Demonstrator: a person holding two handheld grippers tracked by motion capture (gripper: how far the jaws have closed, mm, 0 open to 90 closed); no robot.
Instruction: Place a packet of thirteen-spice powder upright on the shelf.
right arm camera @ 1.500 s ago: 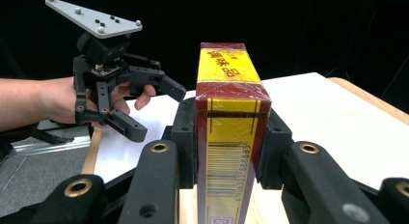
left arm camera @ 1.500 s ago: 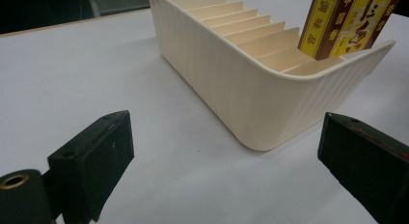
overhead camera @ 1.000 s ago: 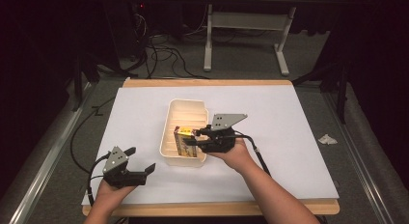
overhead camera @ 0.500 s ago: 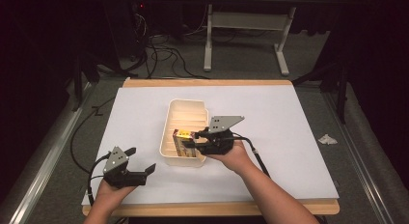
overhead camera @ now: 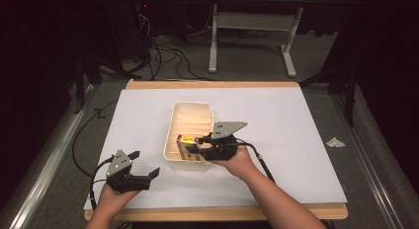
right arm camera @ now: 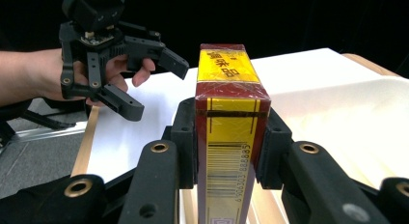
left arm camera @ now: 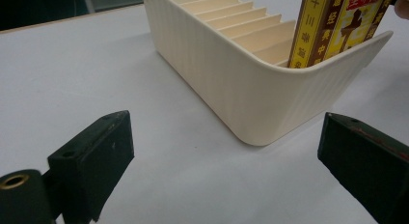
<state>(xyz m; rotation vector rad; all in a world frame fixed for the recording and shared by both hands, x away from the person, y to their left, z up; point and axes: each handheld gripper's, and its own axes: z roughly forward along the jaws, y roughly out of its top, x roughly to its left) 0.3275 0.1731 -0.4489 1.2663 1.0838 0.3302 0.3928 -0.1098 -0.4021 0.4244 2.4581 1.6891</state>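
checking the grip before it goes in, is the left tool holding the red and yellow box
No, the left tool is open over the white table cover, while the right tool clamps the red and yellow cardboard box.

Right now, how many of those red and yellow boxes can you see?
1. The red and yellow box is clamped between the right gripper's jaws, standing in the near end of the cream slotted tray. Others might sit low in the tray's slots.

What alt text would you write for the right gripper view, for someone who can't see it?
Two black jaws of the right tool clamp a red and yellow box with a barcode, held upright over a cream slotted bin. Behind it at left, a hand holds the left tool, its jaws open, above the white table.
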